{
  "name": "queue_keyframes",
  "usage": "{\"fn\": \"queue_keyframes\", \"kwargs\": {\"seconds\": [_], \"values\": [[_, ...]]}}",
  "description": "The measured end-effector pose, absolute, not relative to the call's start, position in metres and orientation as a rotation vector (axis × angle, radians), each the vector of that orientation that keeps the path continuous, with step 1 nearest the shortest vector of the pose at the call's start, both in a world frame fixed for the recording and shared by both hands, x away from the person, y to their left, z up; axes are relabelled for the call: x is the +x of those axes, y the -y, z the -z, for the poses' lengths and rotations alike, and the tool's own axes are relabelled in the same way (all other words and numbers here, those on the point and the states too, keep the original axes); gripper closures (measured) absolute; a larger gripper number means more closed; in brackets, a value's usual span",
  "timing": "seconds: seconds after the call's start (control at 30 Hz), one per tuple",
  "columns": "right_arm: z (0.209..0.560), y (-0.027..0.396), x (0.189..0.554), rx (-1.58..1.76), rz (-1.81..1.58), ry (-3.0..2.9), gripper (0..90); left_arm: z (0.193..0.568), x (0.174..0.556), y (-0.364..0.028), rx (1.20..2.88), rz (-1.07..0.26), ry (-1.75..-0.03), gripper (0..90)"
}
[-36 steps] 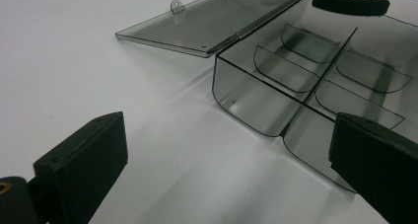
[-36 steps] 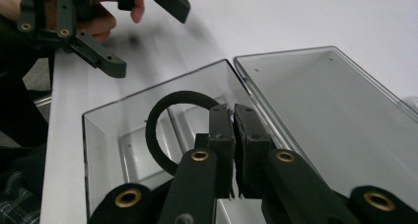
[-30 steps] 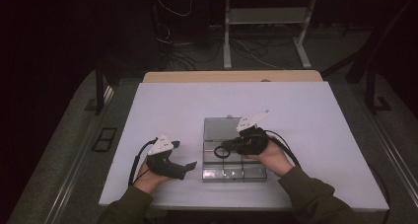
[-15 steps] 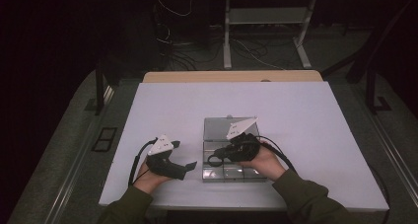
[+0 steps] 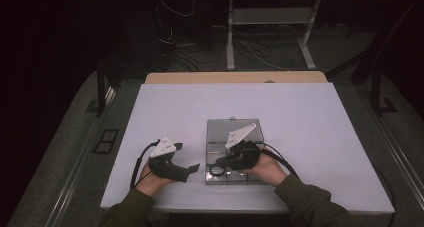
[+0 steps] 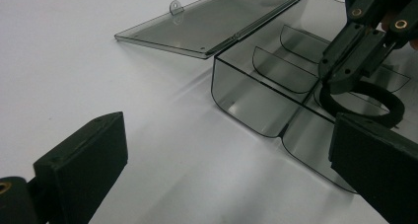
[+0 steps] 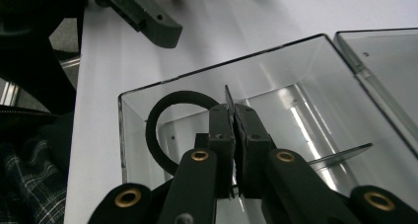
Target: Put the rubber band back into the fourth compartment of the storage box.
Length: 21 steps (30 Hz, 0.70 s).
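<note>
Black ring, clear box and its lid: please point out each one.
black ring (image 7: 156, 130), right gripper view, on its left curve.
clear box (image 6: 246, 98), left gripper view, on its near wall.
lid (image 6: 207, 24), left gripper view, on its flat panel.

In the right gripper view, part of the black ring (image 7: 162, 130) is covered by the closed jaws of the right claw (image 7: 235, 135), so the spot where it is pinched cannot be made out. In the left gripper view, the clear box (image 6: 256, 100) is cut off by the picture's right edge, and its near corner is hidden behind the left claw's (image 6: 226, 174) right jaw; a stretch of the ring beside that corner is covered too. In the high view, the dividers inside the box are too small to be told apart.
</note>
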State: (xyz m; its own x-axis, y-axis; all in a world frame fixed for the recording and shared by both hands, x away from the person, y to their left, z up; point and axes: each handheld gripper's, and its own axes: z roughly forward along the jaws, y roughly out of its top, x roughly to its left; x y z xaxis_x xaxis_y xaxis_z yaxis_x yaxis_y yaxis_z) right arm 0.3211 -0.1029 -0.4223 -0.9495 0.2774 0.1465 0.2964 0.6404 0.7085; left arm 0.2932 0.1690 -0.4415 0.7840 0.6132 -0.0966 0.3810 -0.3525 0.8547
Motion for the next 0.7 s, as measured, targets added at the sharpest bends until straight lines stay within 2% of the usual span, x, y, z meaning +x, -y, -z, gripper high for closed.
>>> {"fn": "queue_keyframes", "kwargs": {"seconds": [0.4, 0.7], "values": [[0.4268, 0.0992, 0.3198, -0.467, 1.184, 2.835, 85.6, 0.4415, 0.2931, -0.1687, 1.986, -0.294, -0.744, 0.5], [0.4272, 0.0989, 0.3203, -0.456, 1.180, 2.823, 81.5, 0.4416, 0.2930, -0.1685, 1.987, -0.294, -0.744, 0.5]]}}
